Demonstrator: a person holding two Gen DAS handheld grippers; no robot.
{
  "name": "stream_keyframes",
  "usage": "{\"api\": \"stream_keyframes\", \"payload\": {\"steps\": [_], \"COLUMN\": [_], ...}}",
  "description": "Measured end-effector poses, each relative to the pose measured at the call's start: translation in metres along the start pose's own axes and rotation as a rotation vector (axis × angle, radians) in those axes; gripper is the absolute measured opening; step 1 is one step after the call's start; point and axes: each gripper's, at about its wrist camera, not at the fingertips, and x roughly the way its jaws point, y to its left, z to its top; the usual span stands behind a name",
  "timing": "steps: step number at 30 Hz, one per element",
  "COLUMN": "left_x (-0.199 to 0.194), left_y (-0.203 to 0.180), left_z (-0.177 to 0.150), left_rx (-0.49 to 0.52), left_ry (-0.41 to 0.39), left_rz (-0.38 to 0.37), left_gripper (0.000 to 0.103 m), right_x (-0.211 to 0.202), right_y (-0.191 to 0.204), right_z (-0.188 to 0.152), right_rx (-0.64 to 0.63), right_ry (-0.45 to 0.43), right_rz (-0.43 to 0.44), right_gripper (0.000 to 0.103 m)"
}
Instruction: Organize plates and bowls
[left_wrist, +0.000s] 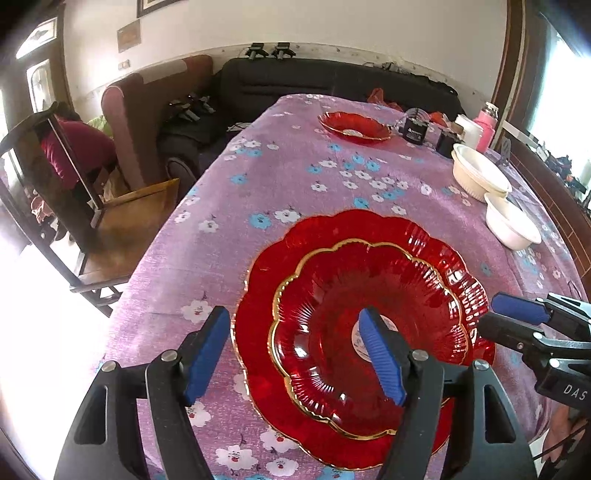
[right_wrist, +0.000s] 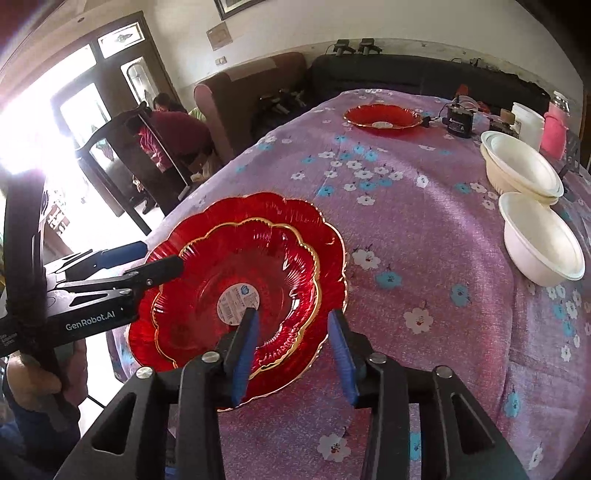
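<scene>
**Red plates nested at the near counter edge**

Small red plate (left_wrist: 369, 332) sits inside the large red plate (left_wrist: 343, 435) on the floral counter (right_wrist: 424, 229). Left gripper (left_wrist: 295, 354) and right gripper (right_wrist: 291, 354) both stand apart, straddling opposite rims without pressing. A clean release would lift straight off; third red plate (right_wrist: 384, 116) and white bowls (right_wrist: 532, 206) likely await stacking.

I see two stacked red glass plates (left_wrist: 369, 280) with gold scalloped rims, low in the frame. The worktop cloth (left_wrist: 295, 177) is purple with white and blue flowers. At right sit cream-white bowls (right_wrist: 543, 236), and my gripper pads (left_wrist: 207, 354) are blue.
</scene>
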Motion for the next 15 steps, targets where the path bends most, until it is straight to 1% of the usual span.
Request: {"api": "stream_keyframes", "payload": {"steps": [4,9,15], "left_x": [-0.003,-0.004,-0.006], "left_y": [0.002,-0.004,-0.017], "left_z": [0.001,0.002,0.005], "left_rx": [-0.01,-0.002,0.024], "left_ry": [-0.007,-0.009,-0.011], "left_rz": [0.011,0.015,0.015], "left_gripper": [0.073,0.073,0.073], "right_x": [-0.006,-0.013,-0.023], "right_y": [-0.007,-0.018,-0.045], "right_z": [0.001,0.002,0.003], "right_rx": [0.025,0.05,0.108], "right_ry": [-0.02,-0.04,-0.068], "right_rz": [0.0,0.001,-0.001], "right_gripper": [0.048,0.049,0.049]}}
